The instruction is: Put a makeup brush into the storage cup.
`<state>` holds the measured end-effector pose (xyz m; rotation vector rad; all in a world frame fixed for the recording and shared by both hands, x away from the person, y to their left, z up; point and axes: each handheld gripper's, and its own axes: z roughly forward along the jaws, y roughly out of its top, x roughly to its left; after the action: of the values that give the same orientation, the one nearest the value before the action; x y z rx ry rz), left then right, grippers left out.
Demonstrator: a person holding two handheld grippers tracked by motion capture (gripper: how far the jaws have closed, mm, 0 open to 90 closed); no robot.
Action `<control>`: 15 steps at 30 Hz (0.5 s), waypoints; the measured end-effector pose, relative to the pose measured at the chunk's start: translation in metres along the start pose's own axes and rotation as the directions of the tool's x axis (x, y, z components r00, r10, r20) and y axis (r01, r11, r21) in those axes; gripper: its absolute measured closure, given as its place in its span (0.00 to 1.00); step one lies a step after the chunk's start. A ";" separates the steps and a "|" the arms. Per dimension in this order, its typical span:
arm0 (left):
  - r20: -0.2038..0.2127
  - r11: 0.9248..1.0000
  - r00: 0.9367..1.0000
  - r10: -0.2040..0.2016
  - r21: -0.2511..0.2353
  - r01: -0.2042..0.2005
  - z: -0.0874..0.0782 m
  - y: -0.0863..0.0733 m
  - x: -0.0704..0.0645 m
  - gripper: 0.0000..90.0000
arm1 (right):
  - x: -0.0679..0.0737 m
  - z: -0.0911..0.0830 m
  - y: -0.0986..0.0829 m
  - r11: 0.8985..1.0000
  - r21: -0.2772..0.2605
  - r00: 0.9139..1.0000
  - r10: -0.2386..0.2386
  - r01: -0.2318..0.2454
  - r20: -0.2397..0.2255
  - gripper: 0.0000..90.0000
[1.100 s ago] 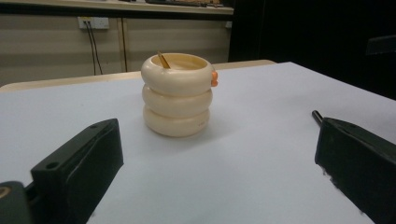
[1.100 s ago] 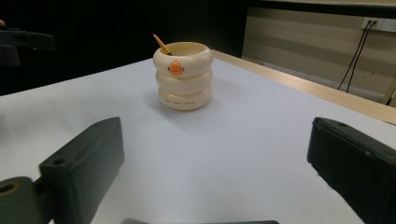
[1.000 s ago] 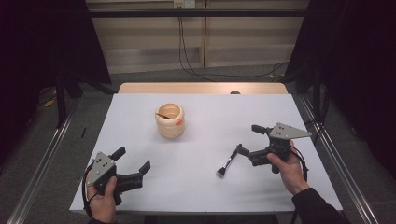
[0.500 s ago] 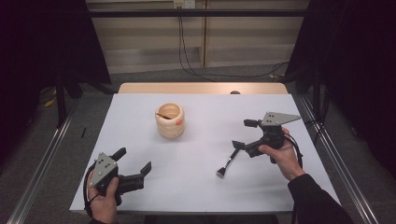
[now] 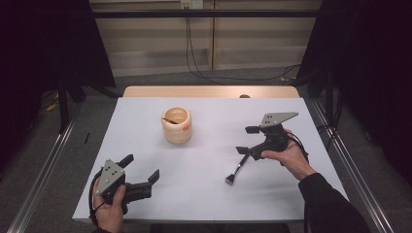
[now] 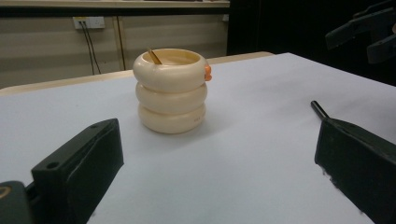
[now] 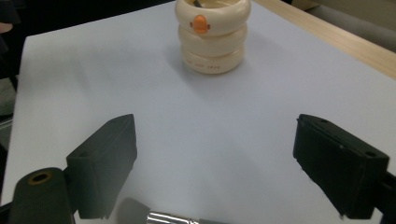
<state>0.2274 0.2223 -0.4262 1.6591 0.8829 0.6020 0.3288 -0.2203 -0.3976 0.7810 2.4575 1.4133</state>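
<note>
A cream ribbed cup [image 5: 176, 126] stands on the white table [image 5: 204, 194] left of centre, with a thin stick leaning inside; it has an orange spot on its rim. A black-handled brush [image 5: 236, 170] lies flat right of centre. My right gripper [image 5: 247, 140] hovers open just over the handle's far end, facing the cup [image 7: 212, 37]; the brush's metal ferrule [image 7: 173, 218] shows below its jaws. My left gripper [image 5: 141, 168] rests open near the front left, looking at the cup [image 6: 171, 91] and the brush handle tip [image 6: 319, 109].
The table's wooden far edge [image 5: 209, 91] runs behind the cup. Metal rails [image 5: 43, 170] flank the table on both sides. The right gripper [image 6: 369, 32] appears far off in the left gripper view.
My right gripper has moved left and away from the person, to the brush's handle end. The left gripper, cup and brush have stayed put.
</note>
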 end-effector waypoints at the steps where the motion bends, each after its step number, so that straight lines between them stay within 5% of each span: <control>1: -0.001 1.000 1.000 -0.003 0.000 0.003 0.000 0.000 0.000 0.01 | 0.000 0.000 0.000 1.000 0.012 1.000 -0.006 0.006 0.000 0.18; 7: -0.007 1.000 1.000 -0.012 0.013 0.012 -0.001 0.000 0.001 0.01 | -0.005 0.006 0.001 0.994 0.103 0.998 -0.038 0.044 -0.052 0.22; 15: -0.012 1.000 1.000 -0.018 0.013 0.018 -0.001 -0.001 0.002 0.01 | -0.008 0.013 0.006 0.968 0.219 0.990 -0.109 0.126 -0.088 0.19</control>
<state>0.2280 0.2247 -0.4269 1.6592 0.9114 0.5954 0.3433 -0.2125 -0.4005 0.6205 2.7054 1.1588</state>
